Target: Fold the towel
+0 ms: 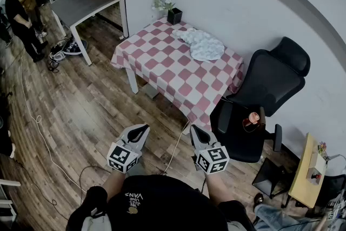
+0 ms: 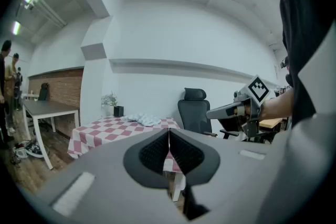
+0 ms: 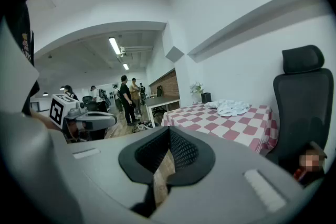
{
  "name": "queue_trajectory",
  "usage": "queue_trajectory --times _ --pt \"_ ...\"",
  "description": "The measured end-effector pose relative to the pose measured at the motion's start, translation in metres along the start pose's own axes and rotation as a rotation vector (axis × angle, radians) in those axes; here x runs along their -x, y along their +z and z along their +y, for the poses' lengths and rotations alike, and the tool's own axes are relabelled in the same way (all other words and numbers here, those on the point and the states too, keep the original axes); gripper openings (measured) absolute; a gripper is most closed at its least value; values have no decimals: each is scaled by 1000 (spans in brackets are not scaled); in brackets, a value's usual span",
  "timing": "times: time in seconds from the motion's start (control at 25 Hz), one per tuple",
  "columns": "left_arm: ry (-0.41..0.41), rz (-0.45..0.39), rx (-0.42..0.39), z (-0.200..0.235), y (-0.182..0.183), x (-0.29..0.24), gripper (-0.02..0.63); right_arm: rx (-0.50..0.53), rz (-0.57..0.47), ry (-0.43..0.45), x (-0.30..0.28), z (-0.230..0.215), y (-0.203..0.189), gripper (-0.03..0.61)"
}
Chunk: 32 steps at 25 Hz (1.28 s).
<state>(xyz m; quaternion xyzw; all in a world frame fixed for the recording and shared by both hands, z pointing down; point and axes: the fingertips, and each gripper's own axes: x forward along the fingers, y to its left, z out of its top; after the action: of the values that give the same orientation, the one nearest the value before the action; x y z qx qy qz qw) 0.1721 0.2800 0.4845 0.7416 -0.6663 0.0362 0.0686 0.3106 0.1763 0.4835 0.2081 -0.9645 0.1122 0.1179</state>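
Towel [image 1: 200,43] lay crumpled on checkered table [image 1: 178,78], well apart from left gripper [image 1: 138,132] and right gripper [image 1: 197,133], both closed, empty.

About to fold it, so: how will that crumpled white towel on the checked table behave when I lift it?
The crumpled white towel lies in soft rumpled folds, so probably floppy. It looks thin, so likely light. Pushed, it may bunch the red-and-white checked tablecloth.

Checked table [image 1: 178,70] with towel [image 1: 201,43], plant [image 1: 172,11]
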Motion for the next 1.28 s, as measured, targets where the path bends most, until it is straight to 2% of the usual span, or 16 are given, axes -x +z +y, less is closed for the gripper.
queue_trajectory --times 0.04,0.12,0.2,0.24,0.64,0.84,1.04,1.28 --pt "-9 -4 6 8 0 -3 3 -12 -9 -18 -7 -2 2 5" --pt "-21 -10 22 25 -2 -9 49 -38 -19 -54 -22 -6 4 14" --pt "-25 -11 40 44 -2 -14 175 -71 -14 -92 -38 -10 6 118" --pt "-32 -8 45 54 -1 -17 184 -84 -11 -109 -46 -11 8 140" --pt "-192 41 -5 170 10 -31 186 -137 -49 -224 -140 22 36 150" --pt "-244 48 -13 216 13 -39 186 -151 -52 -282 -168 30 44 150" --pt "-266 47 16 237 10 -60 186 -140 -26 -323 -180 13 48 150" --pt "-275 62 26 251 8 -110 186 -156 -32 -348 -206 -36 59 150"
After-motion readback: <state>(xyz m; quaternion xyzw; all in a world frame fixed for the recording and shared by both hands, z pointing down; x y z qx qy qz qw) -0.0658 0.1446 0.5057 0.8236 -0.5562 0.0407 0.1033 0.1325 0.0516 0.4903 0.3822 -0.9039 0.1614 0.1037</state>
